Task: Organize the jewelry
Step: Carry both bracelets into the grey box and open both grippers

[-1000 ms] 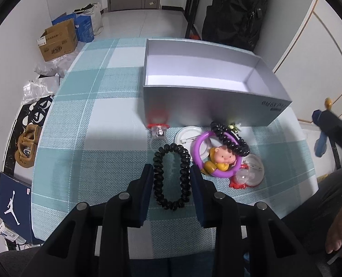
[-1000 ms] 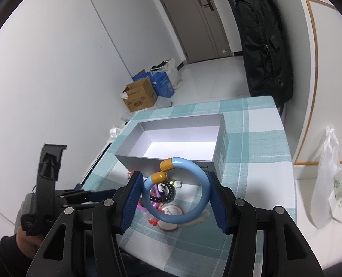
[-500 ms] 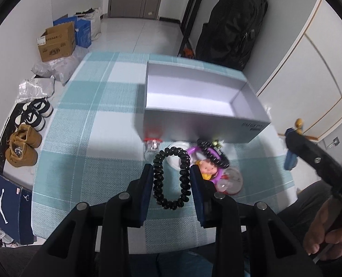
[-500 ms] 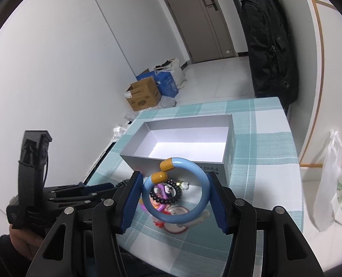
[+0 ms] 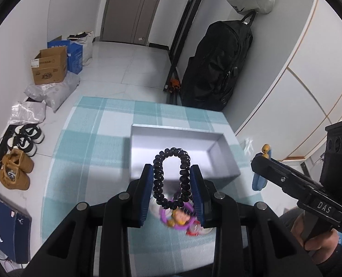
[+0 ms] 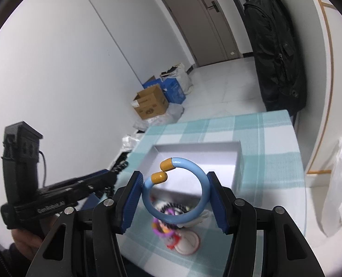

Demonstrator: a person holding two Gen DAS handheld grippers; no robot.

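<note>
My left gripper (image 5: 172, 180) is shut on a black spiral hair tie (image 5: 172, 177) and holds it in the air over the near wall of the open grey box (image 5: 217, 159). My right gripper (image 6: 175, 196) is shut on a light blue open bangle with orange tips (image 6: 178, 189), held high above the table in front of the same grey box (image 6: 194, 159). Below lie a purple ring with a doll figure (image 5: 178, 217), a black beaded bracelet (image 6: 173, 207) and round clear pieces (image 6: 187, 242). The right gripper also shows at the right of the left wrist view (image 5: 261, 161).
The table has a teal checked cloth (image 5: 90, 143). Cardboard boxes (image 5: 49, 68), shoes (image 5: 16, 168) and bags lie on the floor to the left. A black backpack (image 5: 217, 64) hangs beyond the table. A white plastic bag (image 6: 335, 184) hangs at the right.
Both grippers have risen well above the table. The left gripper has lifted the black hair tie off the cloth and carried it towards the box. The right still holds the bangle.
</note>
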